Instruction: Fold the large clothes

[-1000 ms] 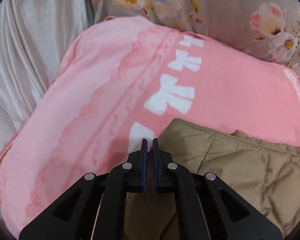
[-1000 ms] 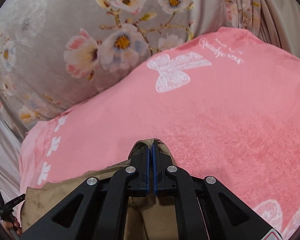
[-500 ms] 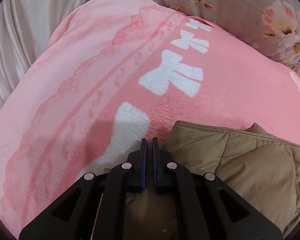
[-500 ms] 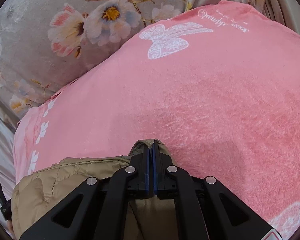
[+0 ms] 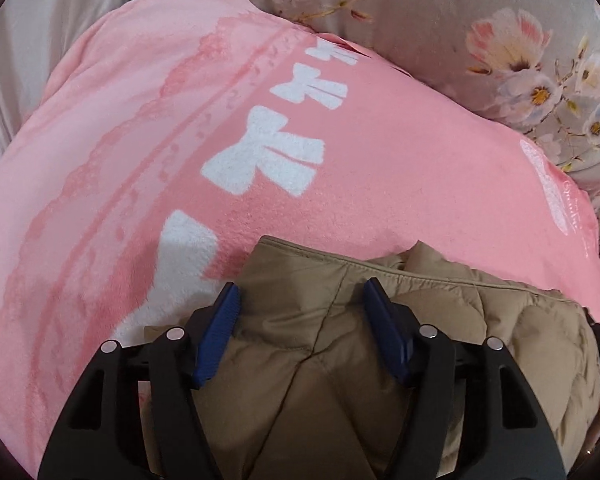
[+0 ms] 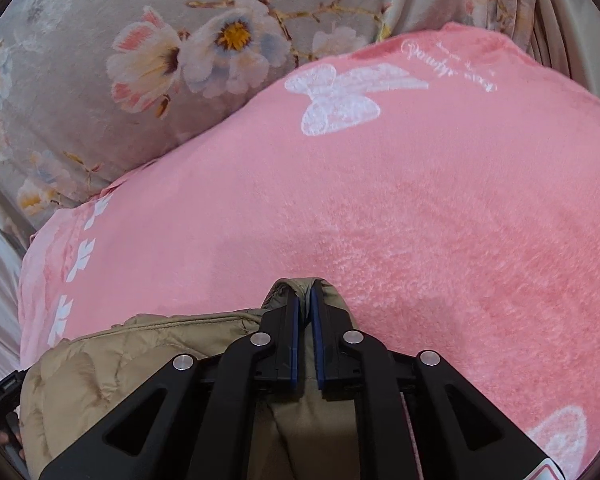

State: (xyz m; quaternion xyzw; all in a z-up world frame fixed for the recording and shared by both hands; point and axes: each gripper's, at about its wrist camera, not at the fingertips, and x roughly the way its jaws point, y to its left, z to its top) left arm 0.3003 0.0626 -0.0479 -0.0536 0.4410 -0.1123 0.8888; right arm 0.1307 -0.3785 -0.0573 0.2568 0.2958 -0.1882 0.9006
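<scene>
Jacket (image 5: 340,360), tan and quilted, lay on the pink blanket (image 5: 420,184), its far edge just set down. The left gripper (image 5: 300,304) had just been opening; its jaws stood wide apart, clear of the cloth under them. The right gripper (image 6: 305,312) had begun to part but looked as if it pinched a fold of the jacket's edge between nearly shut jaws. Judging by this, a fold was being released; next the right should let go, then both lift away. Bare blanket lay ahead, with the flowered bedding (image 6: 100,100) beyond its edge.
</scene>
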